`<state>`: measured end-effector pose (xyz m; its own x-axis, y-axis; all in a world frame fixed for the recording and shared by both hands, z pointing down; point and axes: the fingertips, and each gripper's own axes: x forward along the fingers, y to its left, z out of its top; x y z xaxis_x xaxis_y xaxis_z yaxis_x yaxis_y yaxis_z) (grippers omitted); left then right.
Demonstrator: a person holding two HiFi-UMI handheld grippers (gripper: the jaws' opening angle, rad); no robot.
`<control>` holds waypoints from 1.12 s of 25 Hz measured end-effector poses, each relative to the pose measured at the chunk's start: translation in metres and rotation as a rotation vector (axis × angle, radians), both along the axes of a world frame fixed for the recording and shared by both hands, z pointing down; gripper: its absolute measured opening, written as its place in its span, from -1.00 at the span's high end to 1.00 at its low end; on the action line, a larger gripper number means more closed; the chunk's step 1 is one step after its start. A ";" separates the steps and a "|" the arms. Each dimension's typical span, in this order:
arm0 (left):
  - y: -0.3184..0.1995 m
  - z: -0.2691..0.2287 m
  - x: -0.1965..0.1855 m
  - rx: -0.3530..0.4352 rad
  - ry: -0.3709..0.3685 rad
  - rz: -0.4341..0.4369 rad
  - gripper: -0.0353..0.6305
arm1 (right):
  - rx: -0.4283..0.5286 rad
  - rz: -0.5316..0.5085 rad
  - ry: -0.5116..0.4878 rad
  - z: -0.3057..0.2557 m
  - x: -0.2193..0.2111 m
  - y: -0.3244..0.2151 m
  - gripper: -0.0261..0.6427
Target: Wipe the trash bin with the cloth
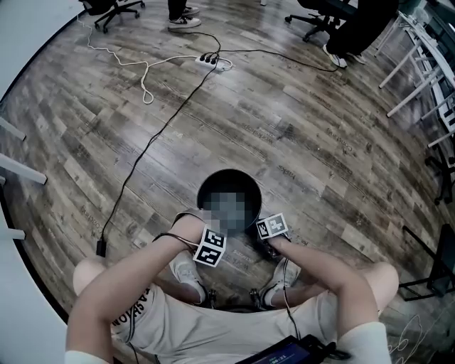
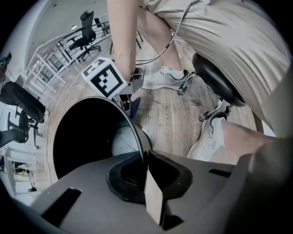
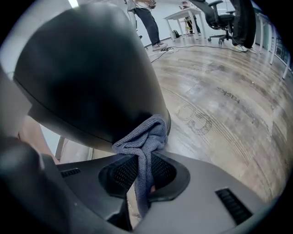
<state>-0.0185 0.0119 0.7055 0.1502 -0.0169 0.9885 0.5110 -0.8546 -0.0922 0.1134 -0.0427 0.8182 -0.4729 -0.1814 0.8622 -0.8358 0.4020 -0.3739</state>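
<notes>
A: What sits closest to the lens?

B: The grey cloth. It is pinched in the right gripper, whose jaws are clamped on it. A tail hangs below them, and the bunched end presses against the dark outer wall of the trash bin, low down.

A: And the bin itself?

B: It is black and round with its mouth facing up. It stands on the wood floor just ahead of the person's sneakers, with a gripper on either side.

A: What about the other tool?

B: The left gripper comes down on the near rim. Its jaws are nipped together on the thin edge, one inside the bin and one outside.

A: Further out?

B: A black cable crosses the planks from beside the person's left knee up to a white power strip. An office chair stands at the far edge of the room, well apart from the bin.
</notes>
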 end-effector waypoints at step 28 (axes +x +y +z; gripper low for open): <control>-0.006 0.000 0.005 -0.035 -0.011 -0.174 0.78 | 0.016 0.116 -0.129 -0.153 0.001 0.031 0.74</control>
<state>-0.0139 0.0060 0.7052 0.1367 -0.0069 0.9906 0.3558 -0.9329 -0.0556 0.1143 -0.0114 0.6647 -0.5545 -0.2542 0.7924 -0.8225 0.3125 -0.4752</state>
